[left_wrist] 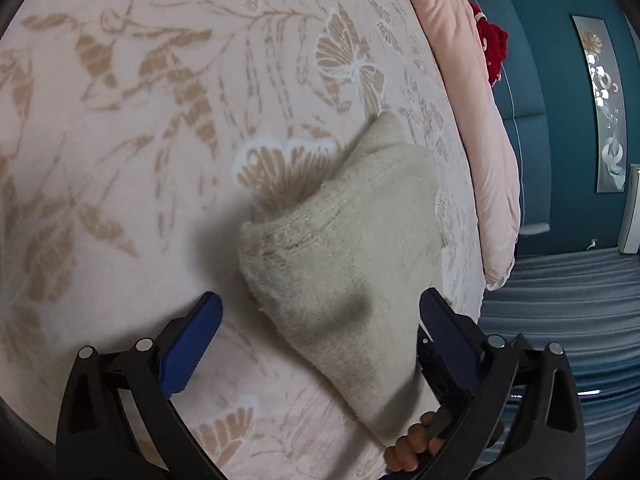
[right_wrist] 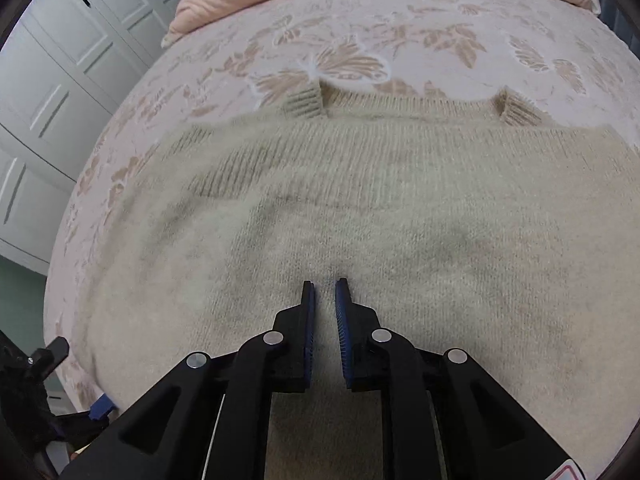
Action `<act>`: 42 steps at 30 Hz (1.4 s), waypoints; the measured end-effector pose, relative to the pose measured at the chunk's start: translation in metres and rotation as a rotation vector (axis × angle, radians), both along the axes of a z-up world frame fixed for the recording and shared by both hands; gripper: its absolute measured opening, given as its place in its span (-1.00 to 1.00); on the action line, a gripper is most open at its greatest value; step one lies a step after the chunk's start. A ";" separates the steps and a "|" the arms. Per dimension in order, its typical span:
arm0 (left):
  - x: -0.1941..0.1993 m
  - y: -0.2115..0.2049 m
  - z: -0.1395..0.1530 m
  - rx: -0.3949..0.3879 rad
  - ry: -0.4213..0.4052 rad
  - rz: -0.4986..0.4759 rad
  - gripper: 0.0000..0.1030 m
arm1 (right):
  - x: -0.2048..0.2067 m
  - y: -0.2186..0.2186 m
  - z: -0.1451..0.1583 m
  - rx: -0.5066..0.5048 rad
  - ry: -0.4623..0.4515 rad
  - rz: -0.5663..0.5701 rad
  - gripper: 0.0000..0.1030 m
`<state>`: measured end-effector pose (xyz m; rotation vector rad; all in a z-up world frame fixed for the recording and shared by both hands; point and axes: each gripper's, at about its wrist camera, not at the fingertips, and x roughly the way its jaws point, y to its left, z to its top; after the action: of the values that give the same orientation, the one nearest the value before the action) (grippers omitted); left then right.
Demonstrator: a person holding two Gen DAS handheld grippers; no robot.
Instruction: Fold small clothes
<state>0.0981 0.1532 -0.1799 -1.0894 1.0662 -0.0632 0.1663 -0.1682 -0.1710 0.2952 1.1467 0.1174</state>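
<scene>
Sweater (right_wrist: 360, 208): fuzzy cream knit, folded, ribbed cuffs showing, lying on the floral bed (right_wrist: 400, 32).
Left gripper (left_wrist: 320, 312): spread wide beside sweater, gripping nothing.
Right gripper (right_wrist: 325, 286): nearly closed, tips over knit; grasp unclear.

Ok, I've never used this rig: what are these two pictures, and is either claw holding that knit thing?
No robot here: a person carries a hand-held claw in each hand, and a camera on each looks along its fingers. The left camera shows the left claw wide open, the folded cream sweater between its blue fingers but not pinched. The right camera shows the right claw nearly closed, tips down on the sweater's middle; I cannot tell whether it pinches any knit. The sweater lies on a floral bedspread, with a pink duvet at the edge.
</scene>
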 end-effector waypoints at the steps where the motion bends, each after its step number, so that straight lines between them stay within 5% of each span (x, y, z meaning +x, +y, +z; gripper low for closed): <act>1: 0.005 -0.005 0.001 0.002 -0.010 0.000 0.90 | -0.002 0.001 0.000 -0.004 -0.010 0.007 -0.73; 3: 0.017 -0.015 0.001 -0.028 -0.039 -0.017 0.85 | -0.004 0.001 0.000 0.000 -0.018 0.010 -0.73; 4: 0.023 -0.020 0.001 -0.042 -0.043 -0.025 0.65 | -0.003 0.001 0.000 -0.002 -0.019 0.018 -0.73; 5: 0.030 -0.026 0.001 -0.078 -0.052 -0.043 0.24 | -0.003 0.000 0.001 0.000 -0.019 0.025 -0.73; 7: 0.039 -0.043 0.018 -0.087 -0.097 -0.077 -0.12 | -0.003 -0.005 0.000 0.035 -0.016 0.021 -0.73; 11: 0.045 -0.098 0.097 0.048 -0.366 -0.290 -0.61 | -0.006 -0.024 -0.001 0.157 -0.016 -0.008 -0.73; 13: 0.041 -0.133 0.134 0.042 -0.476 -0.397 -0.68 | -0.010 -0.035 0.002 0.219 -0.013 -0.024 -0.73; 14: 0.038 -0.154 0.151 0.027 -0.534 -0.463 -0.95 | -0.015 -0.042 0.006 0.243 -0.018 -0.041 -0.72; 15: 0.034 -0.176 0.166 0.008 -0.581 -0.531 -1.00 | -0.023 -0.053 0.013 0.264 -0.034 -0.065 -0.67; 19: 0.000 -0.282 0.201 0.015 -0.718 -0.817 -1.00 | -0.071 -0.121 0.043 0.308 -0.131 -0.184 -0.34; 23: -0.025 -0.349 0.175 0.018 -0.621 -0.947 -0.95 | -0.126 -0.193 0.055 0.236 -0.135 -0.331 -0.20; 25: -0.026 -0.345 0.156 0.026 -0.542 -0.895 -0.82 | -0.152 -0.214 0.061 0.192 -0.140 -0.359 -0.20; 27: -0.031 -0.323 0.142 0.089 -0.484 -0.793 -0.39 | -0.173 -0.225 0.064 0.171 -0.143 -0.373 -0.14; 29: -0.043 -0.281 0.128 0.210 -0.433 -0.622 0.51 | -0.189 -0.229 0.061 0.152 -0.136 -0.379 -0.13; 31: -0.042 -0.230 0.119 0.355 -0.373 -0.404 0.79 | -0.198 -0.224 0.054 0.144 -0.122 -0.372 -0.13; 34: -0.027 -0.171 0.102 0.470 -0.266 -0.240 0.79 | -0.201 -0.207 0.044 0.172 -0.096 -0.347 -0.13; 37: -0.008 -0.142 0.090 0.423 -0.176 -0.185 0.79 | -0.191 -0.178 0.043 0.171 -0.090 -0.301 -0.13; 42: 0.019 -0.143 0.091 0.374 -0.214 -0.232 0.84 | -0.174 -0.144 0.052 0.196 -0.096 -0.242 -0.13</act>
<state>0.1172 0.0098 -0.0885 -0.6051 0.9592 -0.1558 -0.0076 -0.3123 -0.1188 0.5933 0.9980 0.0297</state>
